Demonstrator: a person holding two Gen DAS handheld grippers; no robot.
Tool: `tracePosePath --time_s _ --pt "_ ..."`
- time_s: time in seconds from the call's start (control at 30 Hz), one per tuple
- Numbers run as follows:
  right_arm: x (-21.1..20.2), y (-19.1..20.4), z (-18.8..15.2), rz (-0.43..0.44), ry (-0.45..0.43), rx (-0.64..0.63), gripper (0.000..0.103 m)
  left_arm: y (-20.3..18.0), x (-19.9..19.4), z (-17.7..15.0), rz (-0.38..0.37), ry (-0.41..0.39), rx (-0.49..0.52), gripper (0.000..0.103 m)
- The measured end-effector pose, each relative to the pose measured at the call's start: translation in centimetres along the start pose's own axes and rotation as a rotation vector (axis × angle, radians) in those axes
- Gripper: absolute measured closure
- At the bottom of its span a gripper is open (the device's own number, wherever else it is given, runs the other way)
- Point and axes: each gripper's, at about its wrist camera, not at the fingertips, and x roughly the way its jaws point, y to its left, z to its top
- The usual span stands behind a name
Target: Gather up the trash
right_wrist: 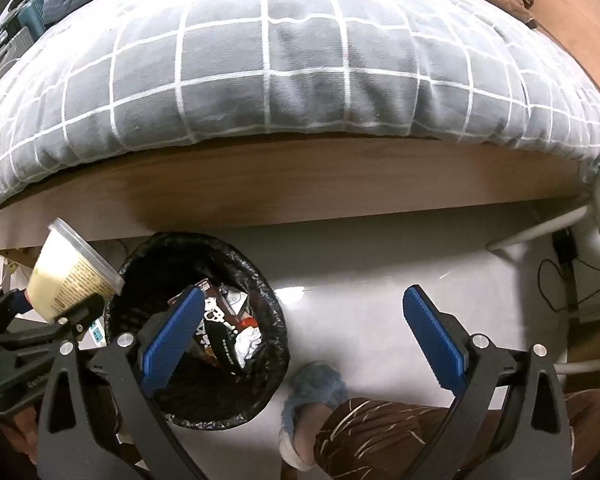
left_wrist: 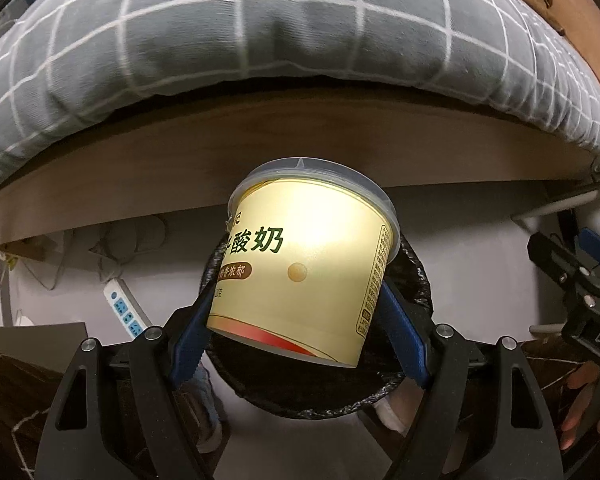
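Left gripper [left_wrist: 296,312] clamps yogurt tub [left_wrist: 308,264] above bin [right_wrist: 196,328] (right gripper [right_wrist: 304,336] agape).

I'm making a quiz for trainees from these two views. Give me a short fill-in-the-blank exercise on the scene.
1. The left hand-held gripper is shut on a yellow yogurt ____.
2. The bin is lined with a ____ bag.
3. The right hand-held gripper holds ____.
4. The quilt on the bed is grey with ____ grid lines.

Missing words: tub; black; nothing; white
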Motion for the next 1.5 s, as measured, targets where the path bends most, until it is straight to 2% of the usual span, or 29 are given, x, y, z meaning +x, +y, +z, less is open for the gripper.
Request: tracePosePath --time_s 0.17,0.27,0.37,0.67,0.83,1.03,1.3,1.5 --pt "0.0 -0.1 0.2 -0.012 -0.009 0.001 0.008 -0.6 0.7 -0.2 0.000 -0.010 0.008 0.024" --pt "-0.2 0.0 0.3 -0.010 -0.017 -0.008 0.008 -0.8 0.6 -0.4 0.015 -0.027 0.021 0.010" --pt "-0.6 0.4 0.5 -0.018 -0.032 -0.020 0.008 -0.6 0.2 -0.3 0.028 -0.047 0.016 0.007" --pt "-2.3 1.1 1.0 -0.002 -0.084 -0.029 0.008 1.4 -2.4 0.2 0.057 -0.121 -0.045 0.006" --pt "-4.6 1.9 1.9 0.012 -0.128 -0.015 0.008 2.3 -6.7 0.9 0.058 -0.212 -0.043 0.006" --pt "-10.5 2.9 2.8 0.042 -0.231 -0.009 0.008 3.7 -13.0 0.7 0.049 -0.322 -0.066 0.006" --pt "-18.5 4.1 2.8 0.056 -0.359 -0.028 0.008 4.9 -21.4 -1.0 0.036 -0.451 -0.076 0.006" --pt "-23.4 4.1 1.0 0.052 -0.421 -0.029 0.008 5.2 -25.2 -3.1 0.038 -0.502 -0.073 0.006"
